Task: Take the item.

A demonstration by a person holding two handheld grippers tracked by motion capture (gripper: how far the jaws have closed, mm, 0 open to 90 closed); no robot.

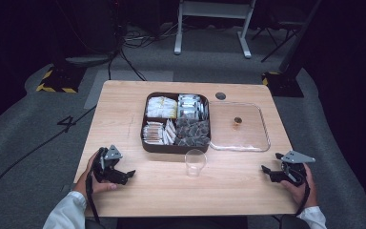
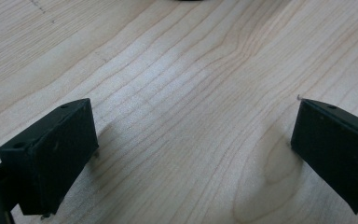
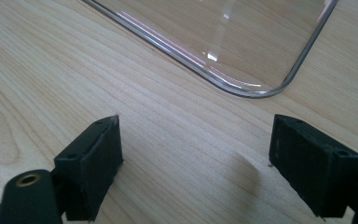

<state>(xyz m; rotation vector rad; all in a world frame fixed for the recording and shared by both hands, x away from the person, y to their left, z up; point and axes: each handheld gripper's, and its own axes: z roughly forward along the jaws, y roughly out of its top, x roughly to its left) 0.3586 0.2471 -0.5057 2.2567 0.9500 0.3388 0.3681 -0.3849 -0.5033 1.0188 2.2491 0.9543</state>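
Observation:
A dark brown compartment box (image 1: 144, 141) stands mid-table, packed with several sachets and tea bags. Its clear lid (image 1: 262, 138) lies flat to the right of it, a small brown knob (image 1: 238, 120) at its centre. A clear glass cup (image 1: 195, 162) stands just in front of the box. My left gripper (image 1: 124, 176) rests near the table's front left, open, with bare wood between its jaws (image 2: 191, 140). My right gripper (image 1: 266, 172) rests at the front right, open, just short of the lid's rounded corner (image 3: 261, 91).
The wooden table (image 1: 124, 105) has a round grommet hole (image 1: 220, 96) behind the lid. Beyond the table lie grey floor, cables, a white stand's legs (image 1: 209, 33) and yellow-black striped bases (image 1: 57, 81).

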